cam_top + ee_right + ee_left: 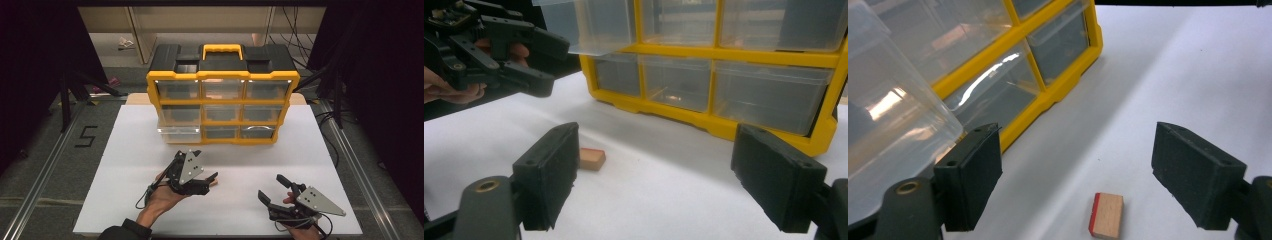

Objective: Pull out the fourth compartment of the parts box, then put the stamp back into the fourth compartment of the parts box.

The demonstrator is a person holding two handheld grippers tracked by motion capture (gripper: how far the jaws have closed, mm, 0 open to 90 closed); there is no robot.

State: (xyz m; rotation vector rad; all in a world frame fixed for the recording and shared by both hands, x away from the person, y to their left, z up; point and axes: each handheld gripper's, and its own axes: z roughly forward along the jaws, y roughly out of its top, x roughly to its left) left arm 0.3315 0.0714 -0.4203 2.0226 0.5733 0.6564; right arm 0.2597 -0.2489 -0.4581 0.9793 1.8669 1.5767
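Observation:
A small wooden block with one red side (1108,215) lies on the white table, low between my left gripper's (1098,180) open jaws and beneath them. The block (591,159) also lies just past my right gripper's left jaw. In the high view the left gripper (206,165) hovers in front of the yellow and black drawer organizer (222,75), jaws apart, with the block (215,183) a small orange spot by its lower fingertip. My right gripper (272,187) rests open and holds nothing at the front right. The left gripper (544,60) is at upper left in the right gripper view.
The organizer's bottom-left clear drawer (177,132) is pulled out toward me; it looms close at the left (893,115) of the left gripper view. The other drawers are pushed in. The white board's (125,200) front edge is near both hands.

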